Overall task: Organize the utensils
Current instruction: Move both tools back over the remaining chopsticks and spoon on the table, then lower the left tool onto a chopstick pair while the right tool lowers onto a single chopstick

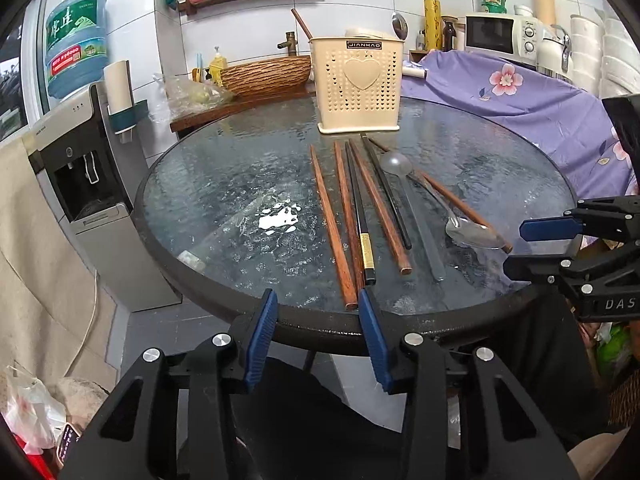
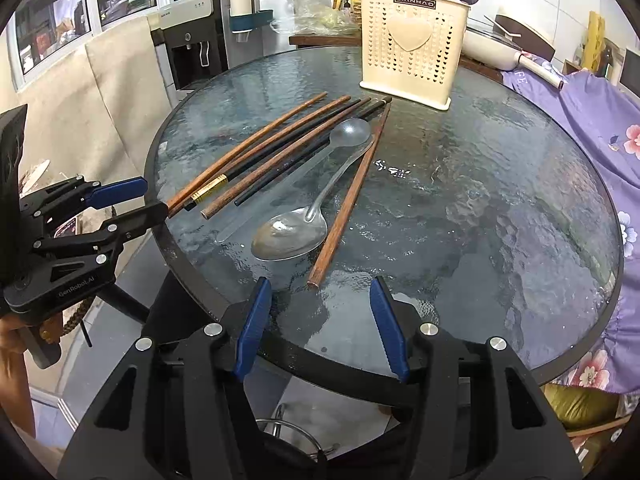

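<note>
- The left claw (image 1: pixel 318 300) hangs at the near rim of the round glass counter (image 1: pixel 224 184), jaws part-open with nothing held; the ends of 2 brown chopsticks (image 1: pixel 334 228) lie just ahead of its blue pads.
- The right claw (image 2: pixel 320 288) is part-open and empty too, the end of a lone brown chopstick (image 2: pixel 344 208) between its tips.
- A steel spoon (image 2: pixel 288 236) and a clear plastic spoon (image 2: pixel 352 132) lie among the sticks.
- The cream holder (image 1: pixel 360 88) stands upright at the far side.
</note>
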The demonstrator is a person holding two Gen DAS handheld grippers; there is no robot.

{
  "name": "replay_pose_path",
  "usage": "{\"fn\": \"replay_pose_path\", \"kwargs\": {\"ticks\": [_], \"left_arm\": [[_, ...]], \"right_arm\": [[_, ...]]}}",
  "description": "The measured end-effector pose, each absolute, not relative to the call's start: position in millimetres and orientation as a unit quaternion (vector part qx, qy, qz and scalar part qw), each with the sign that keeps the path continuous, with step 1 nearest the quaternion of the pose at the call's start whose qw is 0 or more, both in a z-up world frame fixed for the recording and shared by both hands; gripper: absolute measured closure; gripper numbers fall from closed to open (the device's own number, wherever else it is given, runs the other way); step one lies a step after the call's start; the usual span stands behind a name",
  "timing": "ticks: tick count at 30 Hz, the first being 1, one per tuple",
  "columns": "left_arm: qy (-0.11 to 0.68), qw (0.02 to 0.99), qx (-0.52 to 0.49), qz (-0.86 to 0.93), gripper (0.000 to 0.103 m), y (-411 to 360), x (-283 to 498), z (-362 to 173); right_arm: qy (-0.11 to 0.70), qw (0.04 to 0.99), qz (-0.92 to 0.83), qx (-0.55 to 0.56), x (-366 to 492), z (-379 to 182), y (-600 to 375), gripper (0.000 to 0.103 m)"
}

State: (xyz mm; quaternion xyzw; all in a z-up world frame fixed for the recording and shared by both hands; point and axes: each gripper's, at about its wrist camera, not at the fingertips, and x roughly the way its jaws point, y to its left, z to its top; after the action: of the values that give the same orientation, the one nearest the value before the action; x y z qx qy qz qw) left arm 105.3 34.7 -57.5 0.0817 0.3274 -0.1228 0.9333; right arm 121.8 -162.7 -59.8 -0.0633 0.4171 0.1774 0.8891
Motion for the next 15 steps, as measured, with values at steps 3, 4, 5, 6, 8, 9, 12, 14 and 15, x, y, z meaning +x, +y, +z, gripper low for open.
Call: {"fn": "replay_pose_path", "kwargs": {"ticks": [3,4,5,6,8,9,12,14,15], "left_arm": [[0.327,0.933,0.082,-0.123,0.063,33.6,106.6,-57.8],[0.328,0.933,0.080,-0.122,0.064,33.4,107.3,-57.8],[0.329,0.933,0.080,-0.123,0.065,32.7,107.9,-57.7],[0.330,0.932,0.080,-0.124,0.067,32.9,108.4,-57.2],[0.332,0.932,0.079,-0.120,0.068,35.2,108.8,-56.9],[0.334,0.932,0.079,-0.118,0.068,36.5,109.2,-57.3],[0.338,0.931,0.065,-0.120,0.069,41.5,109.4,-57.7],[0.338,0.931,0.064,-0.120,0.069,41.9,108.4,-58.1],[0.334,0.932,0.069,-0.119,0.069,40.3,107.6,-58.5]], "right_arm": [[0.416,0.891,0.171,-0.064,123.8,-60.1,-163.7,0.051],[0.416,0.891,0.169,-0.061,124.8,-60.1,-164.9,0.051],[0.416,0.892,0.166,-0.060,125.6,-59.9,-166.1,0.052],[0.416,0.892,0.164,-0.059,126.2,-59.9,-166.8,0.053],[0.415,0.894,0.160,-0.059,126.9,-60.2,-169.2,0.053],[0.414,0.894,0.158,-0.060,127.2,-60.3,-169.9,0.053],[0.413,0.895,0.155,-0.058,129.0,-60.5,-171.9,0.053],[0.413,0.895,0.154,-0.059,128.9,-60.4,-171.9,0.054],[0.413,0.896,0.155,-0.058,128.9,-60.5,-171.3,0.054]]}}
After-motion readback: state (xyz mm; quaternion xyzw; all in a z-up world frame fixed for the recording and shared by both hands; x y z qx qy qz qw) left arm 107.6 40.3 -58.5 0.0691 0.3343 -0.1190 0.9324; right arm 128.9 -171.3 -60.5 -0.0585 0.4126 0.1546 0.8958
